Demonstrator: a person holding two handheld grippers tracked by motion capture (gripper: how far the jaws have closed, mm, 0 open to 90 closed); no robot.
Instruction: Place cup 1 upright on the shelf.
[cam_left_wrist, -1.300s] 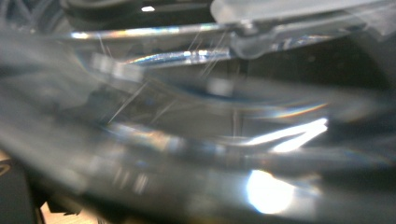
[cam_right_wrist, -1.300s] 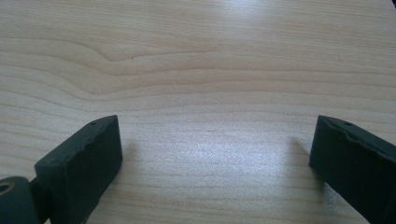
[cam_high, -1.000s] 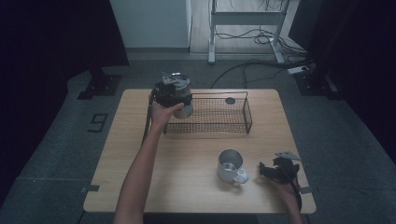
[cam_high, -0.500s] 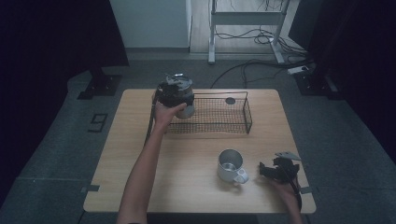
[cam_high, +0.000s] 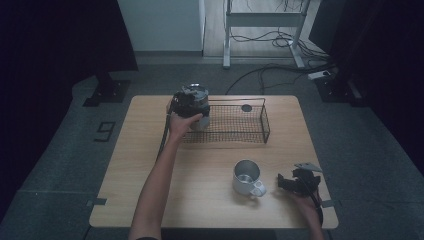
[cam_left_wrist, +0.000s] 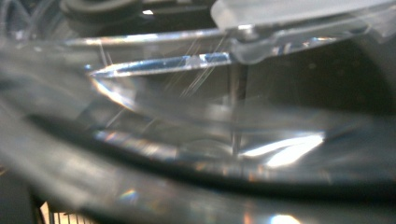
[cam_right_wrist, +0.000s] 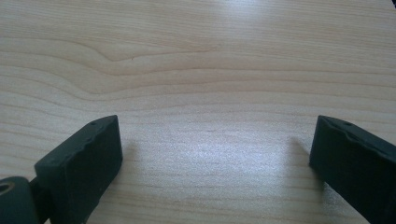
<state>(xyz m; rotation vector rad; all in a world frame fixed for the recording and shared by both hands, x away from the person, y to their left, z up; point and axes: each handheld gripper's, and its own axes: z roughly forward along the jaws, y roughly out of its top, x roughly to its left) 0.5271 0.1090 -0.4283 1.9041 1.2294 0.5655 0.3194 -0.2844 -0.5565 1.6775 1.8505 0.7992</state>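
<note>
The left gripper (cam_high: 189, 104) holds a glass jar (cam_high: 199, 107) upright at the left end of the wire basket (cam_high: 252, 134), its jaws closed on it, just above the basket floor. The right gripper (cam_high: 295, 183) rests well apart from the basket, near the mug (cam_high: 246, 177), its jaws wide and empty.

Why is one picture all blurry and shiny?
In the left gripper view a shiny see-through thing sits so close to the camera that it is out of focus, with bright streaks of glare. In the right gripper view the wooden table looks sharp, with soft shadows beside the open right tool. The high view is dim around the table.
</note>
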